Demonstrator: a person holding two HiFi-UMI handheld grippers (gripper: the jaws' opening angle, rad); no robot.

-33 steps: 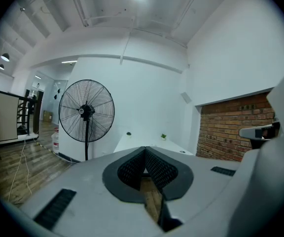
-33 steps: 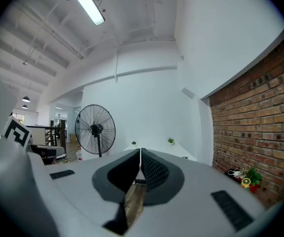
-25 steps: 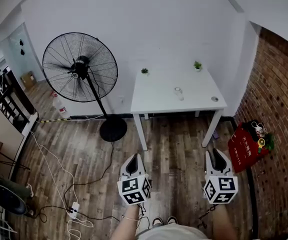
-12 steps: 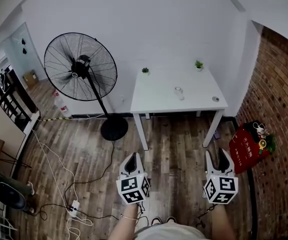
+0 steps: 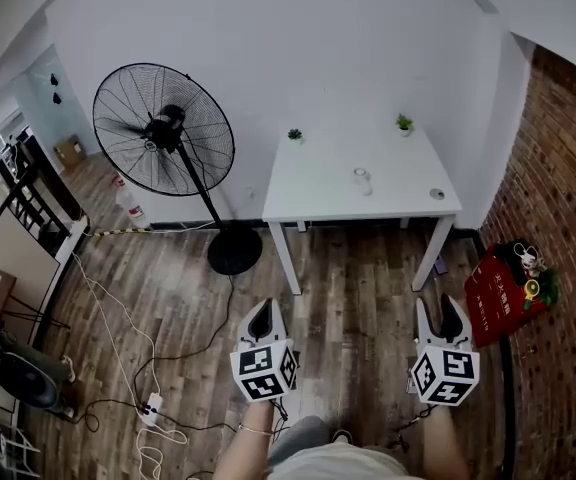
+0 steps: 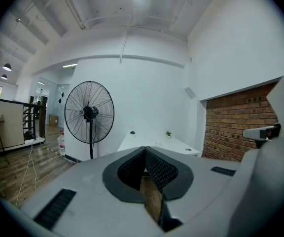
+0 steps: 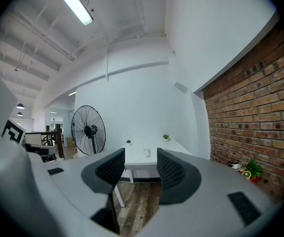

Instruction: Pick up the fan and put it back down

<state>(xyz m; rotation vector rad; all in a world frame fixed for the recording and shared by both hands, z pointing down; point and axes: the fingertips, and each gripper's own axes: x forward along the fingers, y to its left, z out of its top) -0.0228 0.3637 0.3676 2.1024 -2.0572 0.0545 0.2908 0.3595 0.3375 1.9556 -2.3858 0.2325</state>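
Observation:
A tall black pedestal fan (image 5: 164, 129) stands on a round base (image 5: 234, 252) by the white wall, left of a white table (image 5: 320, 186). The fan (image 6: 88, 112) also shows in the left gripper view, and the fan (image 7: 88, 131) shows small in the right gripper view. Both grippers hover over the wooden floor, well short of the fan. My left gripper (image 5: 263, 320) has its jaws closed together with nothing between them. My right gripper (image 5: 440, 314) is open and empty.
On the table stand two small potted plants (image 5: 294, 135) and a glass (image 5: 361, 177). A power strip (image 5: 150, 409) with white cables lies on the floor at left. A red bag (image 5: 498, 295) sits by the brick wall at right. A black railing (image 5: 30, 204) stands far left.
The right gripper's jaws have opened. The head view has shifted slightly, so the fan and table sit a little to the right and lower.

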